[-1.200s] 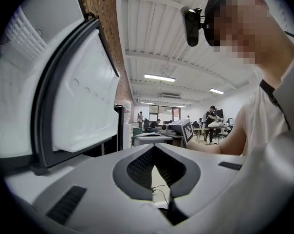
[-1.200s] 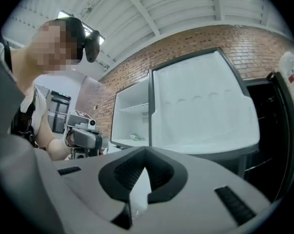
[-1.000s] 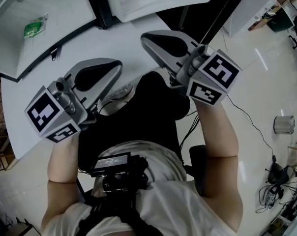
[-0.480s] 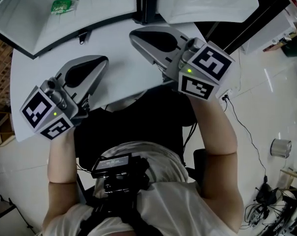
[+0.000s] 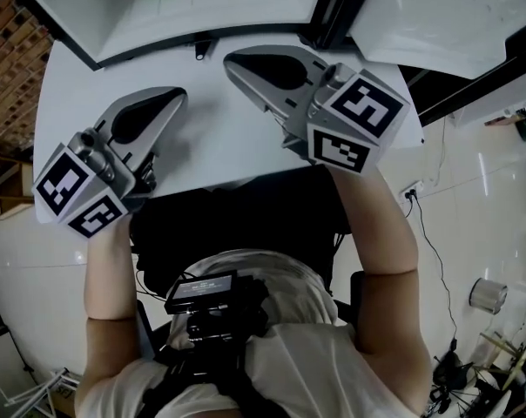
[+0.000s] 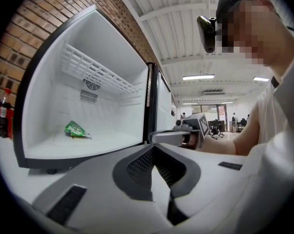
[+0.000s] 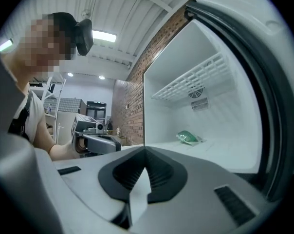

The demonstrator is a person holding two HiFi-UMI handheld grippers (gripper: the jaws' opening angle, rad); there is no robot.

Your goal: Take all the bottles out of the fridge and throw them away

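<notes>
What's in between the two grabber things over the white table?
Nothing. In the head view, only bare white table shows between the left gripper and the right gripper.

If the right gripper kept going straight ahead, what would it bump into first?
The right gripper would probably meet the open fridge first, near the side edge of its opening; depth is unclear.
</notes>
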